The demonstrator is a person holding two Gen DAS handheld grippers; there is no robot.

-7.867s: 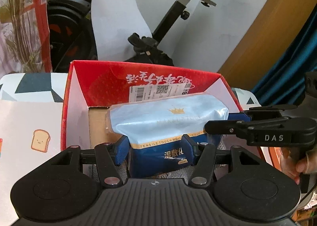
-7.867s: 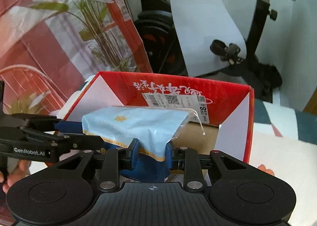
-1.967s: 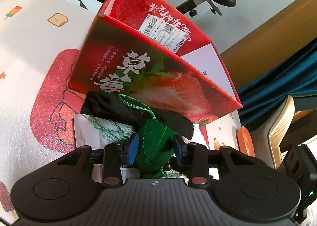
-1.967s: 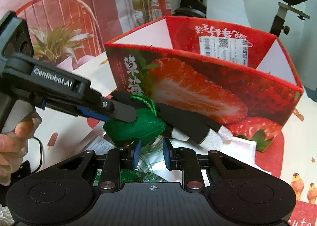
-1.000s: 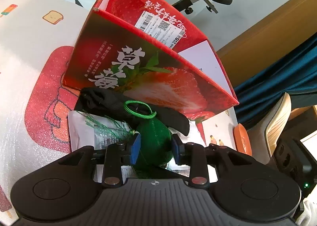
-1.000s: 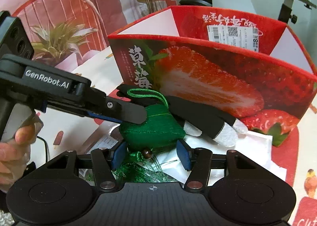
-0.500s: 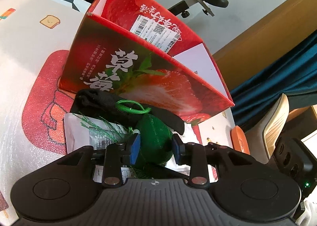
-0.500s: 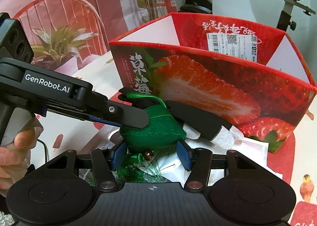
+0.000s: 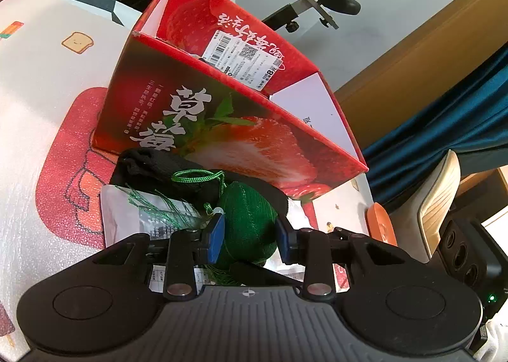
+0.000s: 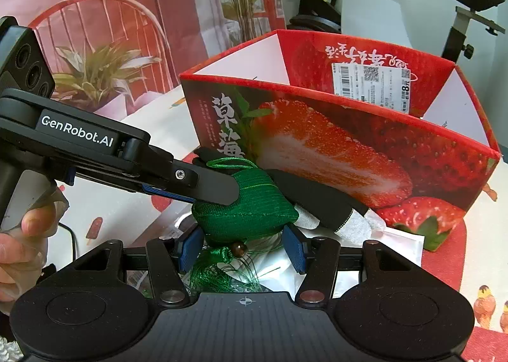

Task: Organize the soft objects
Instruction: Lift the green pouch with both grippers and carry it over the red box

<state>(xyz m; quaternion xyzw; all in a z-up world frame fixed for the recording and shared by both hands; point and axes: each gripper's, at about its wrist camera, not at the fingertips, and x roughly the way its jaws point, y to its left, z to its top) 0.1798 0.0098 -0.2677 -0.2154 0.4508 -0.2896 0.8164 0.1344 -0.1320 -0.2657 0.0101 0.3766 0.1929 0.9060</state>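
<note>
the green sachet (image 9: 249, 222) sits w/ the left gripper (image 9: 249, 239) clamped on its body, blue pads pressed into both flanks; it lies just in front of the red strawberry box (image 9: 222, 127), on top of a black glove (image 10: 320, 200) and a white foil pouch (image 9: 127, 219). the right gripper (image 10: 241, 249) straddles the same sachet from its own side, but whether its pads press or only flank the fabric can't be told. prob very light, stuffed knit-look cloth, squashy, so it'll deform under the pads rather than slip; nothing fragile. best hold is the plump middle, not the cord loop (image 9: 198, 175) or the tassel (image 10: 219, 276) w/ its bead, which would dangle and snag on the box rim. the box is stiff glossy card, open top. the glove is limp w/ pale fingertips. the pouch is slick and flat.
</note>
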